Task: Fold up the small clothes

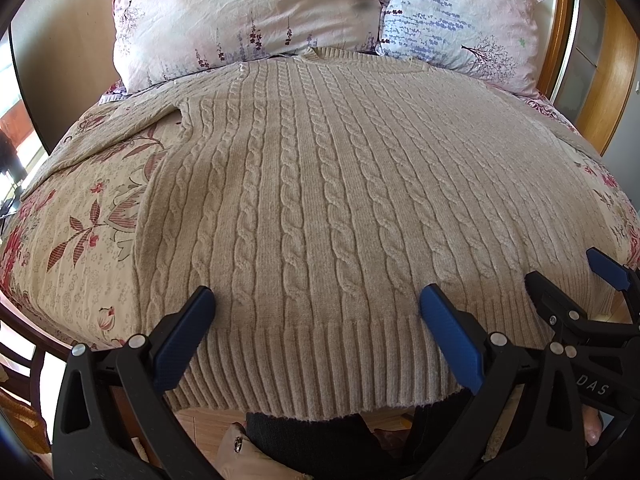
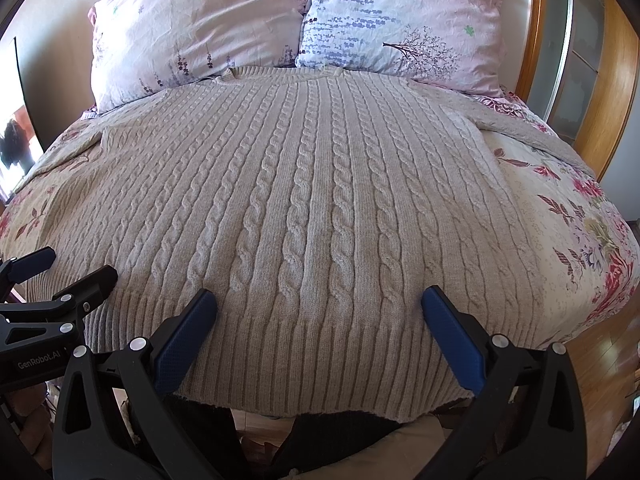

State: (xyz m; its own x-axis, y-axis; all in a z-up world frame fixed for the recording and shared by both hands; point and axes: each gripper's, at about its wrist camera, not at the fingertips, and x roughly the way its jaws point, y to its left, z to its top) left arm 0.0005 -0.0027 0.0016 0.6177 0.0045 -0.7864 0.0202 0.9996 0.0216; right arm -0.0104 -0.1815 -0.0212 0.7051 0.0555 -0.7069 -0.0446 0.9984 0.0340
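A beige cable-knit sweater (image 1: 320, 184) lies flat on the bed, collar toward the pillows, sleeves spread to both sides, ribbed hem hanging over the near bed edge. It also fills the right wrist view (image 2: 312, 200). My left gripper (image 1: 318, 300) is open, its fingers wide apart above the hem, holding nothing. My right gripper (image 2: 320, 302) is open above the hem further right, holding nothing. The right gripper shows in the left wrist view (image 1: 568, 268) at the right. The left gripper shows in the right wrist view (image 2: 76, 268) at the left.
Floral bedspread (image 1: 76, 216) covers the bed. Two pale floral pillows (image 1: 248, 12) (image 1: 460, 12) lie against the headboard. A wooden frame (image 2: 608, 92) stands at the right. Wooden floor (image 2: 600, 364) lies at the right. The person's dark-clothed legs (image 1: 316, 440) are below the hem.
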